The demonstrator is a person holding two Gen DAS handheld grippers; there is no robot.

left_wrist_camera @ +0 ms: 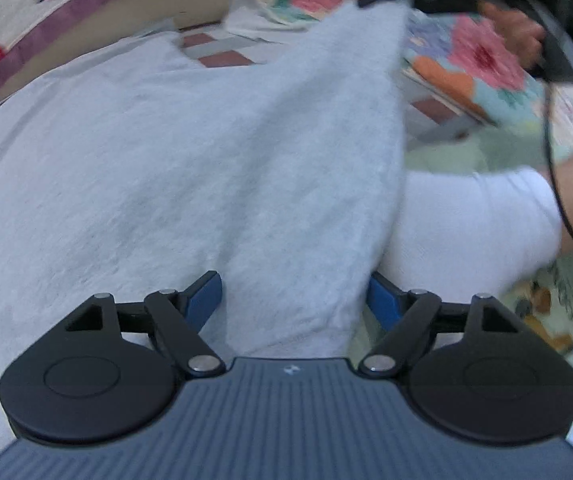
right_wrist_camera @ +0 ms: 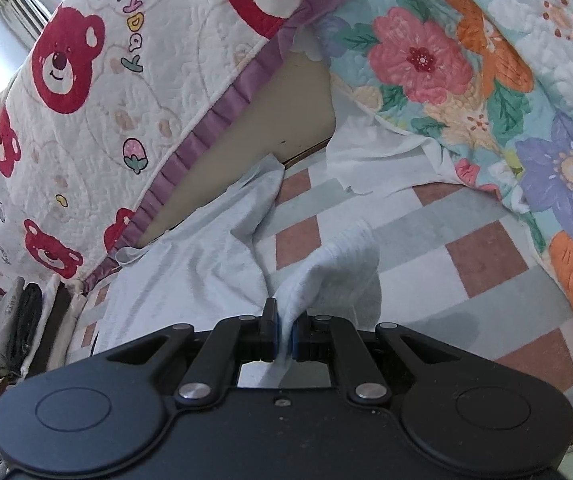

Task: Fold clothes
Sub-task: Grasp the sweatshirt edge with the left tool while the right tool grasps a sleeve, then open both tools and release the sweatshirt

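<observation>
A: Status, near to far. The right claw [right_wrist_camera: 284, 334] is closed, with a bunch of the pale blue garment [right_wrist_camera: 190, 264] pinched between its blue pads. The left claw [left_wrist_camera: 294, 300] stands wide apart and grips nothing; a lifted fold of the garment [left_wrist_camera: 190, 168] runs up between its fingers.

B: Location of the garment?

A: Partly raised by the right claw, the remainder spread on the checked floor mat [right_wrist_camera: 426, 248], beside the bear-print bed cover [right_wrist_camera: 98, 92] and the floral quilt [right_wrist_camera: 486, 80].

B: Failure modes?

A: In my judgement, the pinch is narrow and close to an edge; a sharp pull could slip the fabric free. The cable [left_wrist_camera: 554, 152] trailing near the sleeve [left_wrist_camera: 478, 216] could snag the cloth.

B: Legible text?

A: "Happy Day" [right_wrist_camera: 126, 12] on the bed cover. The white label on the right claw body, as seen from the left wrist, is too blurred to read.
</observation>
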